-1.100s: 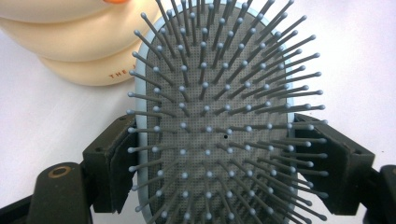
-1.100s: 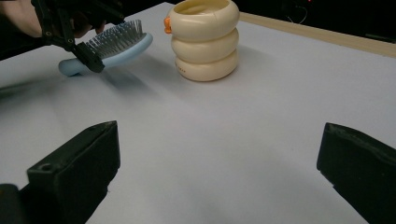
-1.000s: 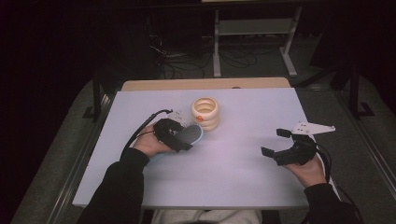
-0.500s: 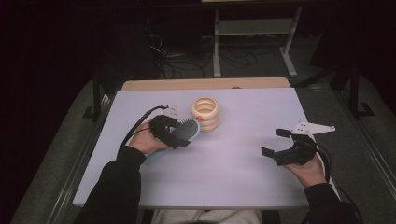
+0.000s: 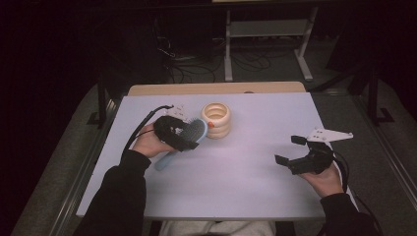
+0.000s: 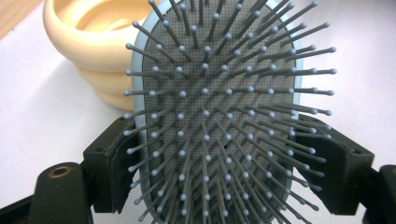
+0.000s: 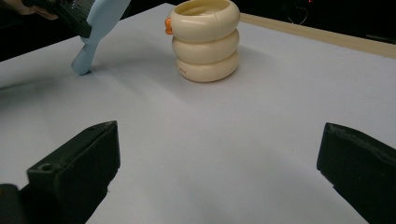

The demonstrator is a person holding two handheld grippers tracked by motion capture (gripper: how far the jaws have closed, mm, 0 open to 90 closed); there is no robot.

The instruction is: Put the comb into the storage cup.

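Hairbrush held beside ribbed cup
Left gripper [image 5: 189,137] jaws clenched on hairbrush [image 6: 215,116] head; handle first into cream cup [image 5: 216,119] advised; right gripper [image 5: 295,150] jaws released

A: Room looks v. dark, only the tabletop [image 5: 246,187] is lit. It's pale lilac-white, w/ a bare wood strip [image 5: 216,88] along its far edge.

B: Floor?

A: Grey floor [image 5: 388,162] on both sides of the tabletop, dim. Dark metal rails [image 5: 74,191] run along the left & right edges.

B: Anything behind?

A: Beyond the far edge, a light metal rack [image 5: 265,34] w/ a low shelf, and tangled black cables [image 5: 196,64] on the floor near it. Rest is black, can't tell walls.
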